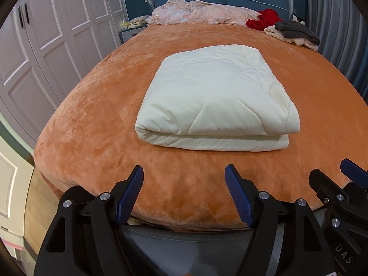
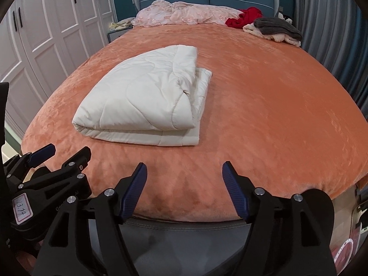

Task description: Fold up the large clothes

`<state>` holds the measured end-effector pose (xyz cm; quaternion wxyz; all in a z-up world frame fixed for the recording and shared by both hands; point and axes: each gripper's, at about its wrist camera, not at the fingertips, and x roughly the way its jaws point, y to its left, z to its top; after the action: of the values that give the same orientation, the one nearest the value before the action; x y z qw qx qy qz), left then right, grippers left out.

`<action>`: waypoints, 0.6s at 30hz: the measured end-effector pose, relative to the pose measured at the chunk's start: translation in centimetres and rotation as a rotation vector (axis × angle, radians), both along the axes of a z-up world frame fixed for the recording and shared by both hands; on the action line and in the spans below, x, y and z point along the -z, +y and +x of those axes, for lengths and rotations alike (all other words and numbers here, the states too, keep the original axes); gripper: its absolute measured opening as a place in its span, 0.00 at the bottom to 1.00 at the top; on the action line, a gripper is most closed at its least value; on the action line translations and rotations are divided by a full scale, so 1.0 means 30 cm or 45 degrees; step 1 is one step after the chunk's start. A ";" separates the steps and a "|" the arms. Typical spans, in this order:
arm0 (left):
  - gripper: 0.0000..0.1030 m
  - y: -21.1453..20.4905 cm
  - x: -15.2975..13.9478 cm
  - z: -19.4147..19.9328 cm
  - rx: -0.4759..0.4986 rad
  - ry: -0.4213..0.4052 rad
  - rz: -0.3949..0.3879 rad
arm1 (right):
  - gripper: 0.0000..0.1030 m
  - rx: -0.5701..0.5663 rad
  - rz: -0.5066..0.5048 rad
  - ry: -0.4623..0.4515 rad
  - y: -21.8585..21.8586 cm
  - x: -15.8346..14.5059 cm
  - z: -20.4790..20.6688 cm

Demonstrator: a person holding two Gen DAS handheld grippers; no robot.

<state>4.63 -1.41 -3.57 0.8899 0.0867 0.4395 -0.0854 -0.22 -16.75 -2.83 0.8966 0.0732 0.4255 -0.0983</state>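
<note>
Two hand-held grippers hang over the near edge of the bed (image 1: 92, 124): your left gripper (image 1: 184, 172) and your right gripper (image 2: 184, 170), both with jaws spread wide and nothing between them. Beyond them, clear of both, the quilt (image 1: 214, 92) lies folded in a thick pad near the middle of the bed, its fold facing the near edge.

The fold looks done, so the risk is undoing it. Its right side shows loose layers that do not line up, the top one pulled short of the one below. If you reach back in and catch only the top layer there, it will likely peel open. The plush cover may also drag at the bottom layer if you slide the pad.

Farther off, a grey and cream heap (image 2: 276, 28) and a red garment (image 2: 243, 17) sit at the far right corner, with pink bedding (image 2: 184, 13) along the head. Nothing blocks your path to the quilt.
</note>
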 end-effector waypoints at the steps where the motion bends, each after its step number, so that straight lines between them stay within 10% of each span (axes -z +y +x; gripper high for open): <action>1: 0.69 -0.001 0.001 -0.004 0.000 0.002 0.001 | 0.65 0.001 -0.001 -0.004 -0.001 0.000 -0.004; 18: 0.69 0.014 0.053 -0.092 -0.014 -0.024 0.006 | 0.70 0.064 -0.033 -0.061 0.049 0.034 -0.119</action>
<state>1.87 -0.99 -5.16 0.8944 0.0872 0.4317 -0.0784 -3.78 -15.27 -3.84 0.9047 0.0745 0.4005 -0.1244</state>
